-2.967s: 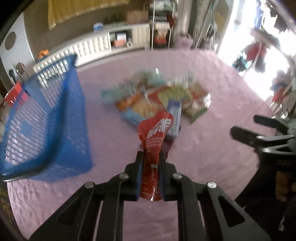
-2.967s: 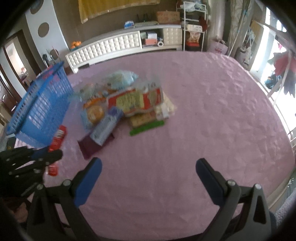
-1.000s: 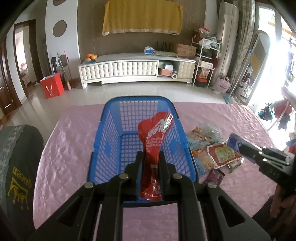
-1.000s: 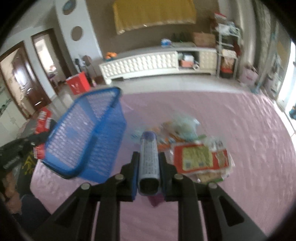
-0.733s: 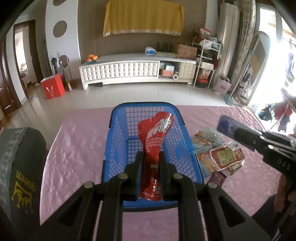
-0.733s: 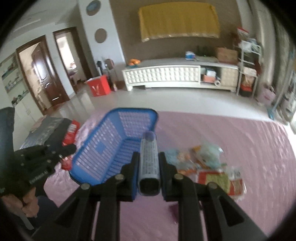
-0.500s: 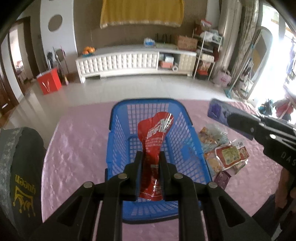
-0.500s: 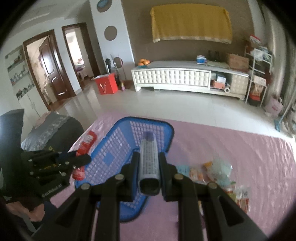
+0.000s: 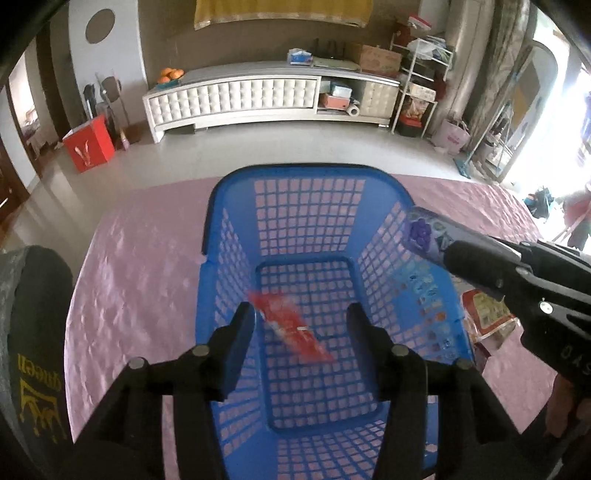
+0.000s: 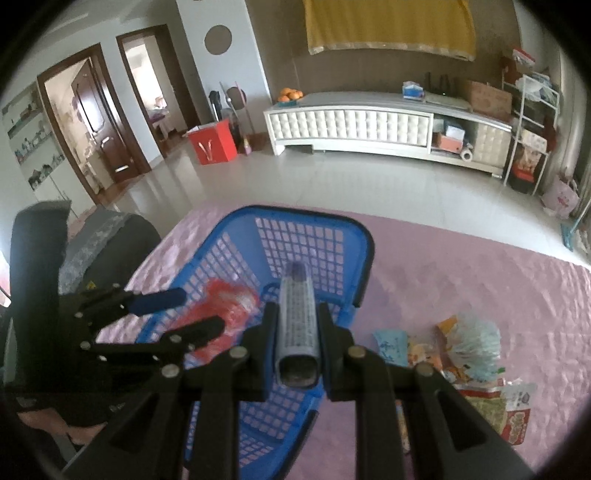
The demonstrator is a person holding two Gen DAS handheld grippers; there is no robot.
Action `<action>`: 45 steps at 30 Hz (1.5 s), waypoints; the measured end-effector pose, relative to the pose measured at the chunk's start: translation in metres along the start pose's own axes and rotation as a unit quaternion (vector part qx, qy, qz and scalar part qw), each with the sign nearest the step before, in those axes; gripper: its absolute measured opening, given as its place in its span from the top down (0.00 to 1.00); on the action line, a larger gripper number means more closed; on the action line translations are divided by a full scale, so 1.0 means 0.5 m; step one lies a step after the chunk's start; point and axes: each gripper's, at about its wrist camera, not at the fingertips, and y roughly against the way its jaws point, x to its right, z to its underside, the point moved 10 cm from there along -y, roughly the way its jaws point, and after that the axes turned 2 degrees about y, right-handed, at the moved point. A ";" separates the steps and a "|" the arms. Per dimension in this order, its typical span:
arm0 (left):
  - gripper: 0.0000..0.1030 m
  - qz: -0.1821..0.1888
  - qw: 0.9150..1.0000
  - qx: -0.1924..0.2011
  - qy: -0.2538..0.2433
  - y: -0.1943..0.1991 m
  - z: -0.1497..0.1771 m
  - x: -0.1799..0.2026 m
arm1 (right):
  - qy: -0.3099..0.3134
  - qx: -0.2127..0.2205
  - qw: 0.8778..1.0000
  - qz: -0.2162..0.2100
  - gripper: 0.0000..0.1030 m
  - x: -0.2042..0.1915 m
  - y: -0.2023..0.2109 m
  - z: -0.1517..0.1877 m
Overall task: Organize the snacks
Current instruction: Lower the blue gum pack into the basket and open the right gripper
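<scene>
One red packet (image 9: 291,325), one blue basket (image 9: 306,177), two hand-held grippers.

white TV cabinet (image 9: 236,98), red box (image 9: 88,147), oranges (image 10: 290,95), yellow cloth (image 10: 388,26)

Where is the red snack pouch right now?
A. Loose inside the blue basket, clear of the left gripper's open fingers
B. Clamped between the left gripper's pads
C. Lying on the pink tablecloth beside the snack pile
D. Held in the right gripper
A. The left gripper has just opened its jaws, and the red snack pouch shows blurred in the blue basket, touching neither pad.
</scene>
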 end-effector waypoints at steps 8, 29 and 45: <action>0.52 0.005 1.000 0.013 0.018 0.046 0.008 -0.026 | 0.025 -0.017 1.000 -0.005 0.77 -0.031 0.003 -0.005; 0.46 -0.018 0.999 0.024 0.026 0.026 -0.048 -0.139 | 0.078 -0.103 0.992 -0.010 0.77 -0.085 -0.176 -0.071; 0.45 -0.011 0.999 0.007 0.036 -0.001 -0.028 -0.140 | 0.138 -0.089 0.986 0.034 0.14 -0.087 -0.197 -0.067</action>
